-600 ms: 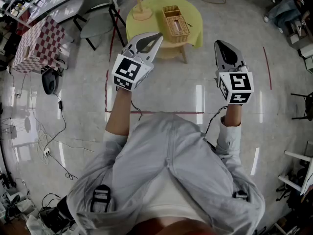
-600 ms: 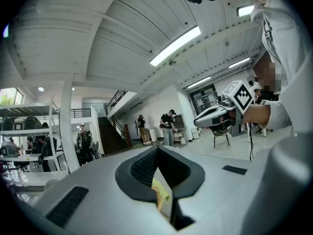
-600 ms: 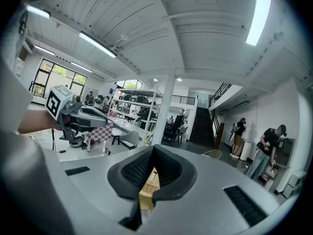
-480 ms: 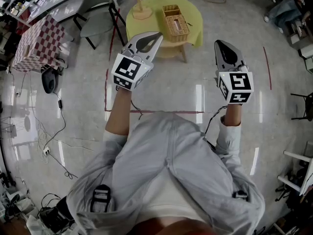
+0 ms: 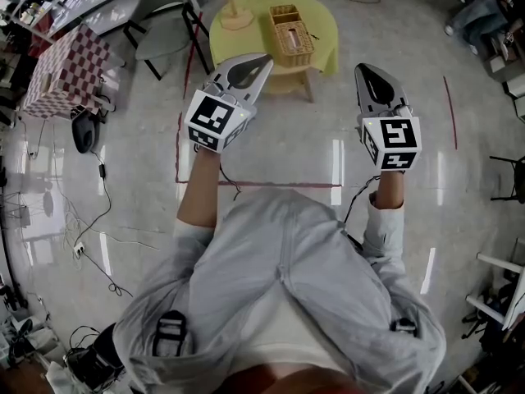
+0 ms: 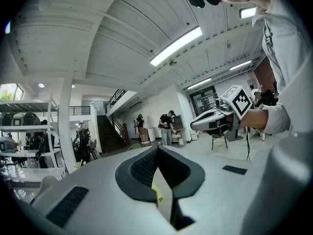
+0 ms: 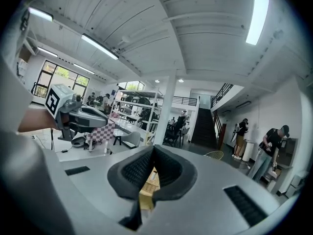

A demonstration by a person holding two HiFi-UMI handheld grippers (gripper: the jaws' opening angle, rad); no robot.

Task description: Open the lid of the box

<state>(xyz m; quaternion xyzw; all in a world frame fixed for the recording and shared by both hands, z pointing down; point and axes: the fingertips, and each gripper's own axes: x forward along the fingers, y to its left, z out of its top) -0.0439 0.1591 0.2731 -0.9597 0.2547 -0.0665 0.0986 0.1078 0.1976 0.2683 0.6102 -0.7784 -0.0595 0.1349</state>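
wicker box point(image 5: 291, 35) has drifted slightly up the head view. it lies on the yellow table point(image 5: 238, 39), long axis pointing away from the person. nearer than the box, left gripper point(image 5: 262, 59) and right gripper point(image 5: 365, 72) are held forward on outstretched forearms, jaws pressed together, empty.

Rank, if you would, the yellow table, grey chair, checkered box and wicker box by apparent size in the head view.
1. yellow table
2. grey chair and checkered box, too alike to separate
3. wicker box, clearly smallest
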